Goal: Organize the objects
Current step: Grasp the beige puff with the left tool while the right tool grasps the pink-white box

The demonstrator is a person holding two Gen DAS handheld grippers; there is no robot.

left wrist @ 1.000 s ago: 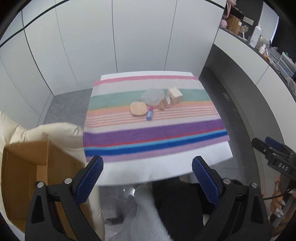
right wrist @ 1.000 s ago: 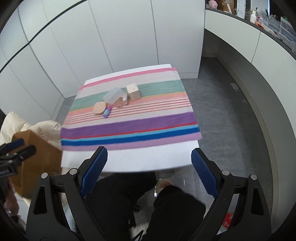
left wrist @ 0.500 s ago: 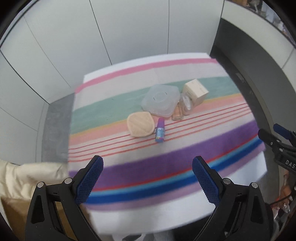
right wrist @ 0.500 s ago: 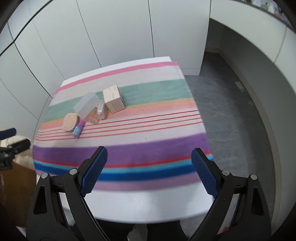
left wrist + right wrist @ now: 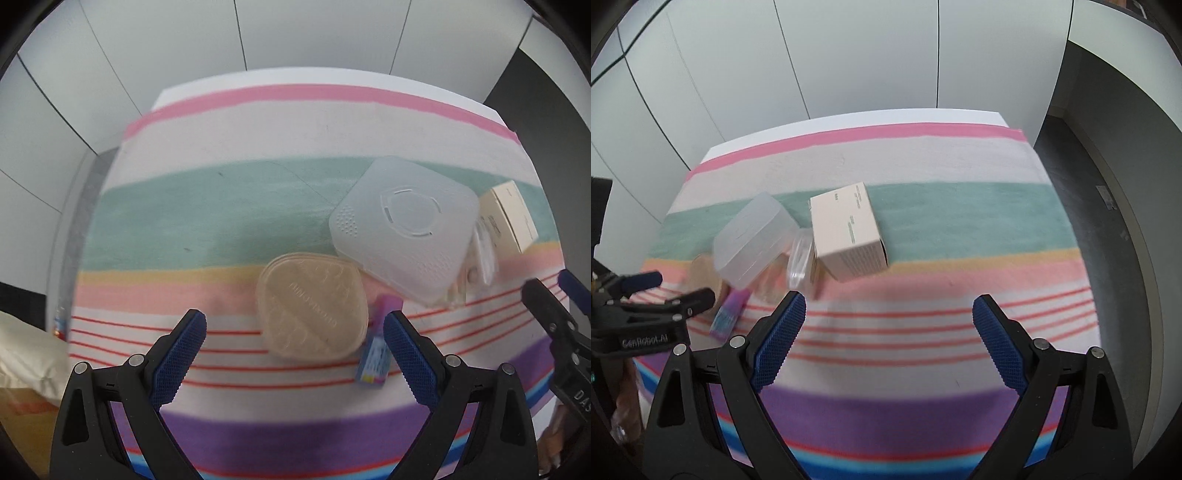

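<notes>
I have both grippers over the striped desk (image 5: 229,206), jaws released and empty. The left gripper (image 5: 293,339) hangs above the beige puff (image 5: 312,306), which lies against the frosted case (image 5: 402,229) and the small tube (image 5: 375,350). The right gripper (image 5: 888,325) faces the cream box (image 5: 847,232). My judgement: straddle the puff squarely, clear of the tube, before closing.

Right gripper (image 5: 886,325): blue-padded jaws wide apart, nothing between, above the striped cloth (image 5: 960,229) on the desk.
Beige cardboard box (image 5: 847,230): on the green stripe.
Translucent plastic case (image 5: 753,238): left of it, tilted.
Left gripper (image 5: 679,291): at left edge, over small purple tube (image 5: 726,317).
</notes>
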